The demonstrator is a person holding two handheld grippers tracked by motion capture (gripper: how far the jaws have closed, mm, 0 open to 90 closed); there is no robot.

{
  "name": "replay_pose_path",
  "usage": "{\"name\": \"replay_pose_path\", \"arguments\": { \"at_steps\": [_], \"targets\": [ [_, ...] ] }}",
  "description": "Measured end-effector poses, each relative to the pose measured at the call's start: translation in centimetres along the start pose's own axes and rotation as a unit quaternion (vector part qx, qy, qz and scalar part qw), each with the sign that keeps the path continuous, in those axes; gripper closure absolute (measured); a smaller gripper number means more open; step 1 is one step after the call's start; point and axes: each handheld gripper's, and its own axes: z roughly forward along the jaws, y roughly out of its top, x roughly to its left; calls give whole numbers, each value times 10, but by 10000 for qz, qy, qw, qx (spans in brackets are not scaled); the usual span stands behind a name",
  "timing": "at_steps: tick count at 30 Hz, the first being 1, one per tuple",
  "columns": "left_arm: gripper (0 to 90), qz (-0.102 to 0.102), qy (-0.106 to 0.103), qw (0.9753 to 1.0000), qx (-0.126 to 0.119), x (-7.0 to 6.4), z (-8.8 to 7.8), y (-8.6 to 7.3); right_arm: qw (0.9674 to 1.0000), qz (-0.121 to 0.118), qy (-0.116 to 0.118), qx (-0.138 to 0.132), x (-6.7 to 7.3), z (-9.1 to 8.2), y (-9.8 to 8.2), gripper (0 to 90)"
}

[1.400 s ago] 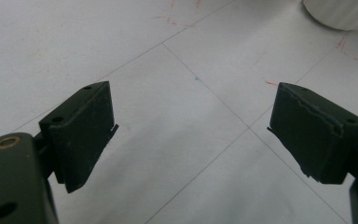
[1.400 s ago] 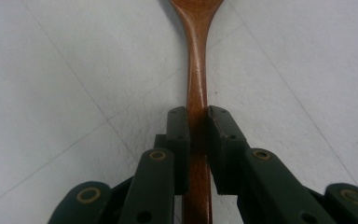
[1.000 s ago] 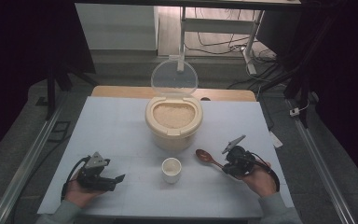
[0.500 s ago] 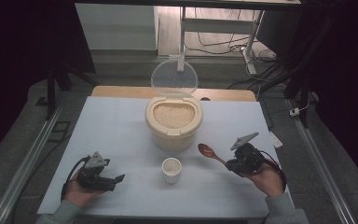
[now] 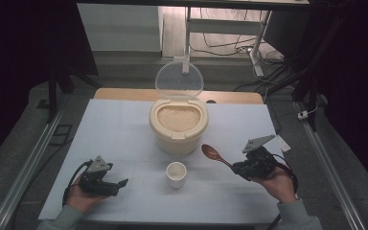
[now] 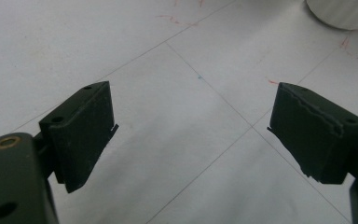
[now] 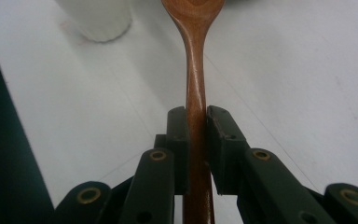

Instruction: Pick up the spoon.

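Lifted off the bench since the earlier frame, the wooden spoon (image 5: pixel 214 155) rides pinched in the right gripper (image 5: pixel 242 168) jaws; the left gripper (image 5: pixel 120 182) rests with jaws spread. Next, I judge, the spoon bowl must dip into the rice container (image 5: pixel 178 125) for a scoop for the small cup (image 5: pixel 176 173).

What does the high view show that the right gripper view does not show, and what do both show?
High view alone: the open rice container with its raised clear lid, the left gripper with open jaws, and both hands on the white table.
Right gripper view alone: the close grip, with the pads pressed on the spoon's handle from both sides.
Both: the wooden spoon held by the right gripper, the small white cup and the table.
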Motion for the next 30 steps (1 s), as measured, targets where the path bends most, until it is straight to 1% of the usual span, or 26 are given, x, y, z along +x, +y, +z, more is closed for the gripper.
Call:
{"name": "replay_pose_path", "arguments": {
  "at_steps": [2,4,7,8,9,12,13,14,15,16,17,19,20,25,30],
  "targets": [
    [139,-5,0,10000,-2,0,0,0,10000,-10,20,-9,2,0,1,787],
    [139,-3,0,10000,1,0,0,0,9998,-115,135,-64,7,-2,4,787],
    [139,-8,-2,10000,0,0,0,0,9993,-251,231,-139,12,-3,8,786],
    [139,-8,-2,10000,0,0,0,0,9993,-251,231,-139,12,-3,8,786],
    [139,-9,-3,10000,-2,0,0,0,9988,-336,314,-175,16,-3,10,786],
    [139,-6,-2,10000,-10,0,0,0,9980,-442,391,-208,22,-1,15,786],
    [139,-6,2,10000,-11,0,0,0,9980,-442,391,-208,22,-1,15,786],
    [139,-8,4,10000,-13,0,0,0,9975,-528,423,-199,26,0,17,786],
    [139,-7,5,10000,-12,0,0,0,9975,-528,423,-199,26,0,17,786],
    [139,-10,5,10000,-14,0,0,0,9970,-603,448,-212,29,3,20,786],
    [139,-14,5,10000,-10,0,0,0,9970,-603,448,-212,29,3,20,786],
    [139,-16,3,10000,-10,0,0,0,9963,-689,470,-200,33,6,23,786],
    [139,-17,2,10000,-10,0,0,0,9963,-689,470,-200,33,6,23,786],
    [139,-15,3,10000,-9,0,1,1,9949,-843,524,-196,40,12,30,786],
    [139,-9,10,10000,-17,0,1,1,9926,-1037,577,-242,47,20,39,786]
  ]
}}
